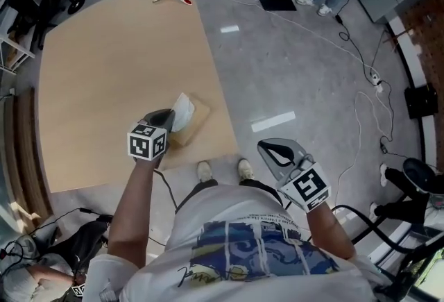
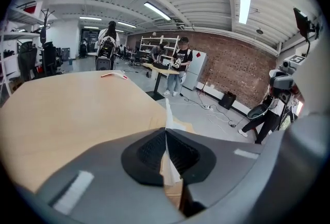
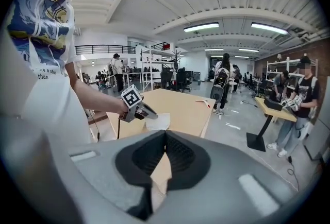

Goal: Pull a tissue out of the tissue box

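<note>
Where jaws meet, left gripper pinching tissue

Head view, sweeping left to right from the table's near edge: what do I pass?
Left tongs pinching the tissue → tissue box → person's right shoe → right tongs → black box by the wall.

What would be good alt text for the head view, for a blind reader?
From above, the left hand-held gripper pinches a white tissue standing out of a tissue box near the edge of a light wooden table. The right hand-held gripper, shut and empty, is off the table above the grey floor.
</note>
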The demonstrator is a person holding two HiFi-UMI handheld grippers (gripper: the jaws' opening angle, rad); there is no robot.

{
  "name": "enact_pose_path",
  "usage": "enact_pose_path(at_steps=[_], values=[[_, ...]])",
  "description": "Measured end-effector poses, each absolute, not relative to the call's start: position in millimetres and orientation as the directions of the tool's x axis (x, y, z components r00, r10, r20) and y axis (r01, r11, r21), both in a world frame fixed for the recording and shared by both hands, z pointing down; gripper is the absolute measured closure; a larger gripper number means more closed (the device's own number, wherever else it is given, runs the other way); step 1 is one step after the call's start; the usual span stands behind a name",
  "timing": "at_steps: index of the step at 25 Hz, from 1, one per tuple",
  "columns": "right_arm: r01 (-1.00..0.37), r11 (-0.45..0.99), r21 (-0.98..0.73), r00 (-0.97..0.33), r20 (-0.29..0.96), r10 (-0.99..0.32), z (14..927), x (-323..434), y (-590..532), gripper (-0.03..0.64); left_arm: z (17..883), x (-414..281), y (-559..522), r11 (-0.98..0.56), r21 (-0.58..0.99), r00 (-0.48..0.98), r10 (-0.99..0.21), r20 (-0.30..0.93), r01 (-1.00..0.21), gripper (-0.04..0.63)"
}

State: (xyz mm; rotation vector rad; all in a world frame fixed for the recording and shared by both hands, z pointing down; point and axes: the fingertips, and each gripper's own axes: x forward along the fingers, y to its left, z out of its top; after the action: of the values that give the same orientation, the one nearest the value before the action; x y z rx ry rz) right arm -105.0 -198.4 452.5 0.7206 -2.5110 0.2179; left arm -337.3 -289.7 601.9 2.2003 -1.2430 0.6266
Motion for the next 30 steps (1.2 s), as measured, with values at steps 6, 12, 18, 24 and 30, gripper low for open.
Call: enact_pose_path(at_steps=[6,12,18,24,30], values=[[-0.493,0.870,-0.001,-0.749,0.509,-0.424,455,-109,-196,0.614,594,-342,-280,-0.430,0.170,0.435,-0.649,0.624,-0.887,0.589],[-0.455,0.890,-0.010,-0.773,0.501,-0.390,445,-94,-206,0.614,569,-330,-282,-0.406,0.129,0.391,-0.672,0.629,-0.905,0.589],[-0.406,0.914,-0.009,-0.802,0.482,-0.352,443,-82,-213,0.614,550,-322,-279,-0.374,0.097,0.349,-0.700,0.623,-0.922,0.589],[-0.359,0.933,-0.014,-0.827,0.468,-0.311,445,-69,-218,0.614,533,-307,-272,-0.336,0.084,0.316,-0.730,0.606,-0.938,0.590],[-0.305,0.952,-0.010,-0.851,0.452,-0.268,445,-67,-223,0.614,500,-297,-260,-0.308,0.064,0.289,-0.773,0.565,-0.949,0.589]])
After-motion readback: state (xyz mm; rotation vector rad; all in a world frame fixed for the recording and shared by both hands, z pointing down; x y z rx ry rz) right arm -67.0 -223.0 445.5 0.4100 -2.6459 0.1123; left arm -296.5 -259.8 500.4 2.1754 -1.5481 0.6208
